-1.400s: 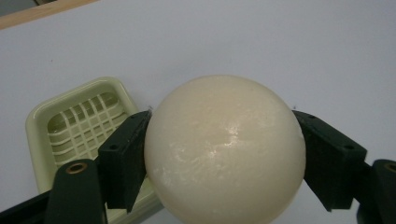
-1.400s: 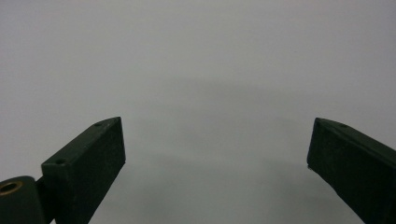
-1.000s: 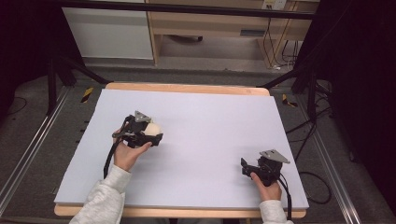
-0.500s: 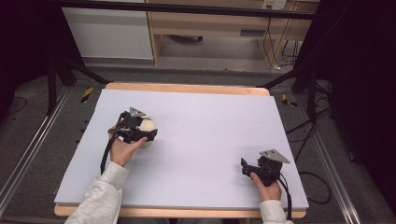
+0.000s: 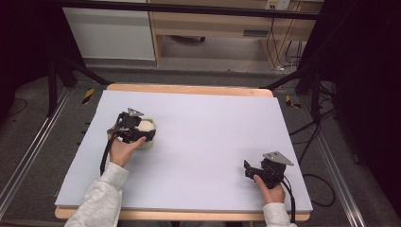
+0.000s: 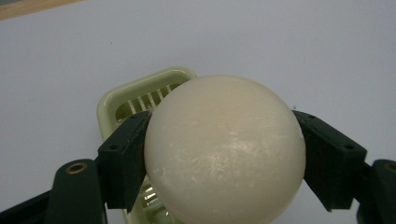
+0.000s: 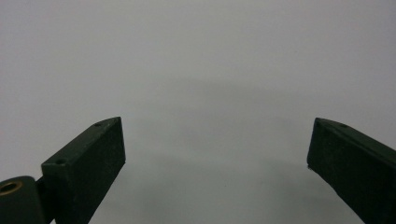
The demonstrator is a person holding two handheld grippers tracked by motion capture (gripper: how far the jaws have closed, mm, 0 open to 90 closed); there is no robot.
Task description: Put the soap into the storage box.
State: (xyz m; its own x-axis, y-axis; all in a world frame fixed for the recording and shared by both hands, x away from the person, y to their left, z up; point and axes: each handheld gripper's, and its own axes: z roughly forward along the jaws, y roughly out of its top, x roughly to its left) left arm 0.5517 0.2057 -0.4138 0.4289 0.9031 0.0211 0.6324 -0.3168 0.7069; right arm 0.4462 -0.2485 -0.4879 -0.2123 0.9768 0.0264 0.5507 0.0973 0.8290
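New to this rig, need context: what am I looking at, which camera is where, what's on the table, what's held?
No robot: a person holds a two-jaw hand-held gripper in each hand. The high view looks down on the table; the other two cameras ride on the grippers and look along their black jaws. The left hand-held gripper is shut on a pale egg, just above a light green egg slicer on the table. The right hand-held gripper is open, holding nothing, near the table's right front.
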